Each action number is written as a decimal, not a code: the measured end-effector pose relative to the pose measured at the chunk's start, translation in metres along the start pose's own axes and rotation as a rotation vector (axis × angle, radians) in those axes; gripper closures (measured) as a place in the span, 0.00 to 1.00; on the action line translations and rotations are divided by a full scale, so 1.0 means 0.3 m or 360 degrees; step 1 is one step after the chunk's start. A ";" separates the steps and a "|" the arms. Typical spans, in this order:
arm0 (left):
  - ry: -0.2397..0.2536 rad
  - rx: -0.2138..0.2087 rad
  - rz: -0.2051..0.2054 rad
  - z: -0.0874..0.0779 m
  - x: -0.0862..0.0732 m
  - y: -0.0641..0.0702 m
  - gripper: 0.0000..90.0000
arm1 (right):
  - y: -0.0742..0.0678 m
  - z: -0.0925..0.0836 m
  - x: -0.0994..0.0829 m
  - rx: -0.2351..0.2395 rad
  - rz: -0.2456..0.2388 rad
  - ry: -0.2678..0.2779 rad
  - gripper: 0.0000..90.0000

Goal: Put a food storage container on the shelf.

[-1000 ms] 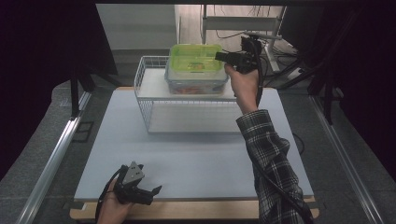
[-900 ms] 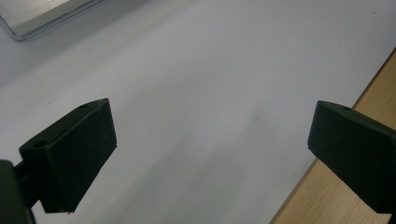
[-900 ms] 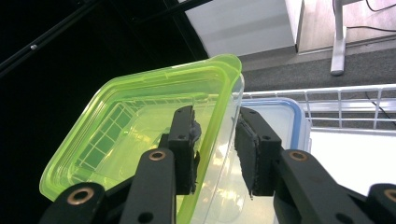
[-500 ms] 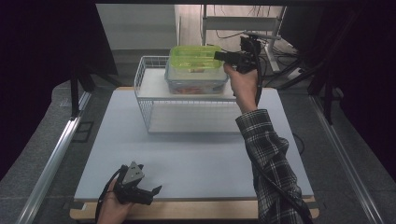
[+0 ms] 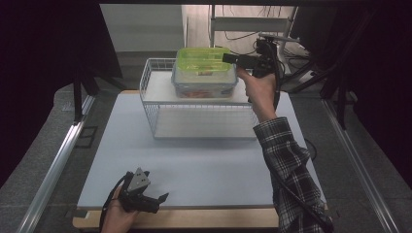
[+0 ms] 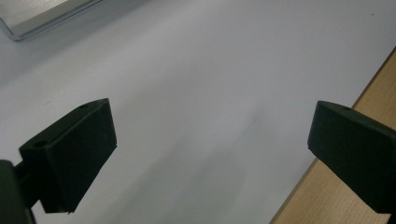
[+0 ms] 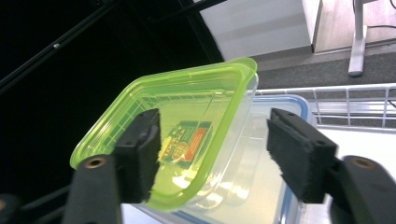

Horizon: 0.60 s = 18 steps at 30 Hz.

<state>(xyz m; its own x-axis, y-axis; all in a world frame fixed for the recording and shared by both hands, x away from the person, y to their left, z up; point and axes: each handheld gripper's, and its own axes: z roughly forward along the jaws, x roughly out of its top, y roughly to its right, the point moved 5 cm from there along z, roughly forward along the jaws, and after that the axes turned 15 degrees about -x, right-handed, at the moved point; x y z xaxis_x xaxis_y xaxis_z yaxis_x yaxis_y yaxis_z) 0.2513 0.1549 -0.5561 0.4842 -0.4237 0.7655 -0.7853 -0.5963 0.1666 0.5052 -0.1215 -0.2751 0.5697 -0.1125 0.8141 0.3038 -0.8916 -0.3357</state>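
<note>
Now the right hand-held gripper has just been opening and lets go. Between its jaws, the green box sits stacked on the blue box atop the rack. Stacking looks done; backing away is left. The left hand-held gripper rests open on the desk.

The right claw stands with its jaws apart, having just been opening, and the green container fills the gap between them, stacked in a blue-rimmed container just below; beneath that, the white wire rack walls off the way downward. Around the left claw the counter lies bare ahead; its wooden edge runs just beside.
</note>
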 end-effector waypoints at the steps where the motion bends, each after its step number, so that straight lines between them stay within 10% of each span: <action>1: 0.0001 -0.0002 -0.0001 0.001 0.000 0.000 0.01 | 0.000 0.000 0.000 0.0000 0.0000 0.0000 0.34; 18: -0.0002 -0.0004 -0.0004 0.002 0.000 0.001 0.01 | 0.027 -0.072 -0.072 0.0065 -0.0159 0.0002 0.21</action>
<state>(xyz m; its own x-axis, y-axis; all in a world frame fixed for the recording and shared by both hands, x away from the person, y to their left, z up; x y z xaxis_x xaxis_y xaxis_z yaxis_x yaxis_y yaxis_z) 0.2513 0.1544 -0.5565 0.4867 -0.4231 0.7643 -0.7850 -0.5957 0.1700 0.4789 -0.1357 -0.2850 0.5339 -0.0244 0.8452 0.3900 -0.8798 -0.2718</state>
